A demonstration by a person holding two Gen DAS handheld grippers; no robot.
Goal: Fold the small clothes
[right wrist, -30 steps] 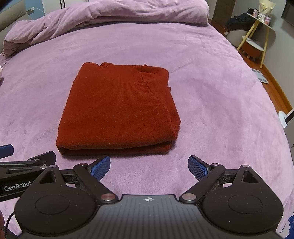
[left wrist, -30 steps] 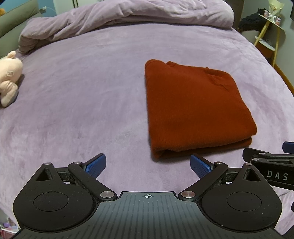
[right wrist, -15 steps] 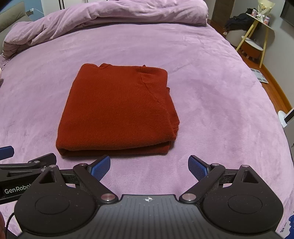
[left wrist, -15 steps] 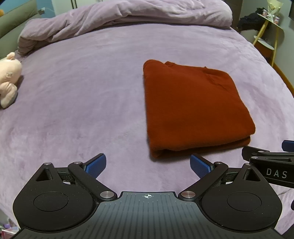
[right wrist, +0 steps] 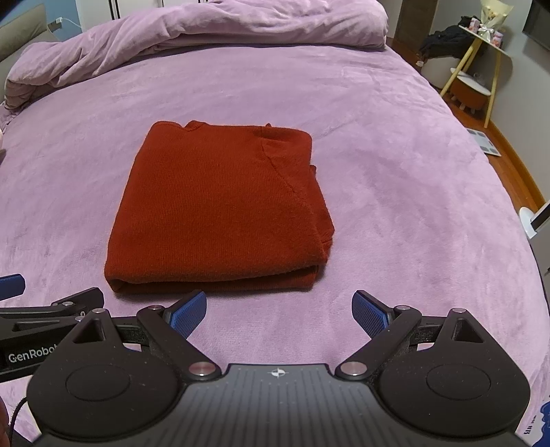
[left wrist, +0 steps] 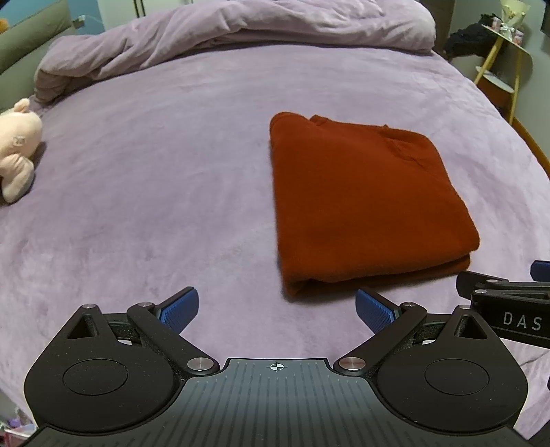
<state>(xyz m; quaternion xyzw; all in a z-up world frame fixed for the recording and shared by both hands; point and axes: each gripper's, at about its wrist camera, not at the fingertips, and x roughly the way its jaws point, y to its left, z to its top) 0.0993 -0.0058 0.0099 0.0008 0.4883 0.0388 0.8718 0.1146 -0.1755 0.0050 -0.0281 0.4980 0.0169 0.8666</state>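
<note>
A rust-red knitted garment (left wrist: 364,206) (right wrist: 220,209) lies folded into a neat rectangle on the purple bed cover (left wrist: 154,192). In the left wrist view it sits ahead and to the right; in the right wrist view it is straight ahead, slightly left. My left gripper (left wrist: 277,307) hovers just short of its near left corner, open and empty. My right gripper (right wrist: 279,311) stands open and empty in front of its near right corner. Each gripper's side shows at the edge of the other's view.
A rumpled purple duvet (left wrist: 240,31) is piled along the far end of the bed. A pale plush toy (left wrist: 17,148) lies at the left edge. A yellow-legged side table (right wrist: 481,62) and wooden floor are off the bed's right side.
Both grippers have drawn back slightly from the folded garment, which now sits a little farther off. Jaws stay open.
</note>
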